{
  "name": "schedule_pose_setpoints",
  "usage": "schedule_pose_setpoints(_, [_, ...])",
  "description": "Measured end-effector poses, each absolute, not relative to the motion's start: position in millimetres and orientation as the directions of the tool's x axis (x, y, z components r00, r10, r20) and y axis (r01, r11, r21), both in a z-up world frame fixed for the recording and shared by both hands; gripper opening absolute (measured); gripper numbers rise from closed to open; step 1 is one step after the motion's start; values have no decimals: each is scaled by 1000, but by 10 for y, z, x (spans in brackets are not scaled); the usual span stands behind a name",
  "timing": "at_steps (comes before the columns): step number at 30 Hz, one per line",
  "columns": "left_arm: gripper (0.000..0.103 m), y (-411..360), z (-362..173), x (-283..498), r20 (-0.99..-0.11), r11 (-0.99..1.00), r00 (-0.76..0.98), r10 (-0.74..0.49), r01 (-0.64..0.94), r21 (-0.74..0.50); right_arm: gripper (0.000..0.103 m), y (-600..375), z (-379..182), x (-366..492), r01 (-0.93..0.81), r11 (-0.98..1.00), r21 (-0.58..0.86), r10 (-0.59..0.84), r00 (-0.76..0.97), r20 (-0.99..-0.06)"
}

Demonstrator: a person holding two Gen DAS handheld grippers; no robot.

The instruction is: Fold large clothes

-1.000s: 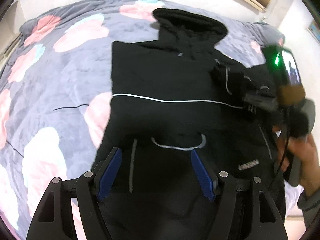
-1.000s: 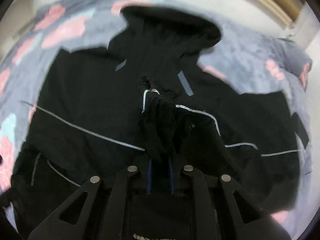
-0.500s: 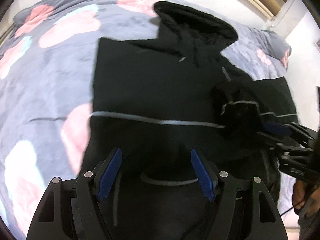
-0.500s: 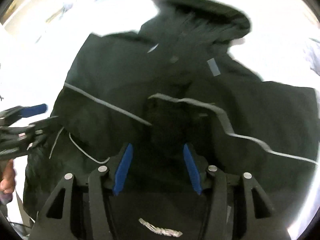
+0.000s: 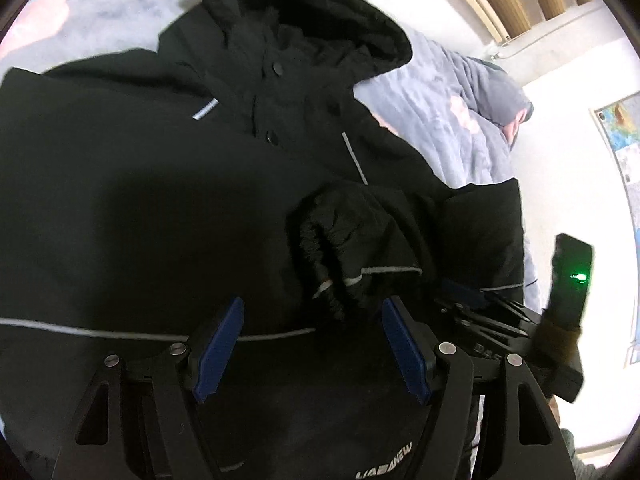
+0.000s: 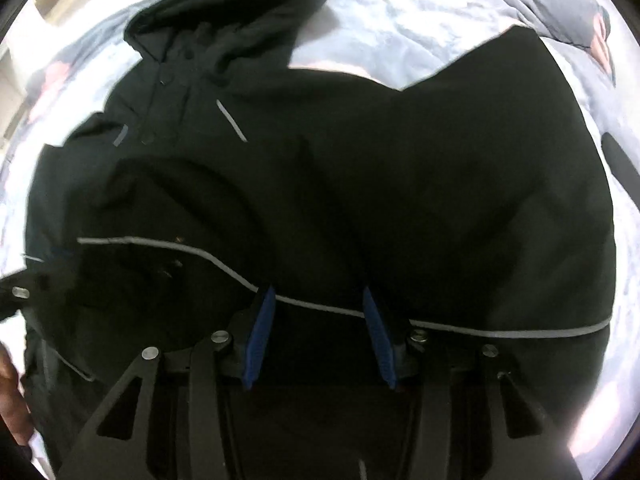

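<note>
Left wrist view: the left gripper [image 5: 312,344] hangs spread over the jacket [image 5: 140,208], which lies across the bed [image 5: 460,120], hood toward its far edge. The right gripper [image 6: 318,330], pinching the sleeve [image 5: 352,240] a second ago, has let go and now gapes; that sleeve fold looks done

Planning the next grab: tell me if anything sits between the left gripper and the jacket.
Nothing visible does. The left gripper is open directly over the black jacket, whose folded-in sleeve cuff lies just ahead.
</note>
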State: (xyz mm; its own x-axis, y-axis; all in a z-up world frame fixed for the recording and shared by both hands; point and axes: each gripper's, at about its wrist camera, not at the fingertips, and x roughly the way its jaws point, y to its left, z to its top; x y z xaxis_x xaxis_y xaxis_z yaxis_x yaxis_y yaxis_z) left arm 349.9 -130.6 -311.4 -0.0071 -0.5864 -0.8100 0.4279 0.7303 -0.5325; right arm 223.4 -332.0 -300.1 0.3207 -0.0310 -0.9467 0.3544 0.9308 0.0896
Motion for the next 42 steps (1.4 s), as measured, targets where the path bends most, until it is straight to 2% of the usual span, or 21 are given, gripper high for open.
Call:
schedule_pose_setpoints(6, [73, -1486, -3188, 3544, -816, 733, 11, -577, 447, -513, 50, -3414, -2873, 2123, 356, 920, 163, 37, 335, -941])
schedule_pose_setpoints(7, [64, -1507, -3189, 3553, -819, 735, 19, -573, 454, -504, 50, -3425, -2814, 2114, 357, 916, 181, 52, 343, -938])
schedule_pose_setpoints(8, [51, -1548, -3176, 3540, -818, 728, 28, -574, 475, -495, 50, -3422, -2779, 2062, 360, 913, 189, 57, 347, -936])
schedule_pose_setpoints(9, [20, -1564, -3160, 3536, -817, 716, 17, -576, 493, -494, 50, -3381, -2737, 2098, 362, 913, 190, 57, 348, -936])
schedule_pose_setpoints(13, [17, -1439, -2844, 3553, -790, 706, 97, -605, 524, -476, 50, -3313, -2518, 1956, 355, 910, 213, 72, 372, -926])
schedule_pose_setpoints(18, [17, -812, -2190, 3752, -706, 711, 239, -667, 487, -507, 50, -3252, -2080, 1763, 316, 930, 186, 34, 429, -903])
schedule_pose_setpoints(21, [17, -408, -2047, 3907, -716, 752, 297, -632, 458, -474, 50, -3266, -1900, 1750, 314, 935, 162, -2, 464, -886])
schedule_pose_setpoints(25, [17, -49, -2358, 4081, -801, 815, 254, -542, 393, -426, 50, -3328, -2018, 1908, 347, 930, 123, -46, 440, -897])
schedule_pose_setpoints(29, [22, 38, -3029, 4133, -905, 879, 166, -391, 360, -314, 50, -3378, -2557, 2145, 385, 917, 102, -41, 346, -937])
schedule_pose_setpoints(32, [24, 87, -3233, 4159, -897, 873, 147, -418, 340, -350, 50, -3403, -2999, 2266, 406, 912, 64, -47, 259, -965])
schedule_pose_setpoints(36, [26, 126, -3105, 4136, -894, 873, 157, -419, 339, -350, 50, -3403, -3094, 2320, 392, 920, 24, -78, 242, -967])
schedule_pose_setpoints(39, [29, 192, -2832, 4058, -896, 895, 242, -373, 350, -277, 50, -3424, -3024, 2349, 386, 922, 35, -61, 234, -970])
schedule_pose_setpoints(41, [37, 214, -2585, 3986, -882, 904, 318, -349, 362, -228, 50, -3423, -2835, 2316, 386, 921, 57, -48, 258, -965])
schedule_pose_setpoints(42, [45, 256, -2439, 3937, -862, 896, 342, -375, 373, -242, 50, -3407, -2735, 2297, 379, 922, 78, -35, 282, -959])
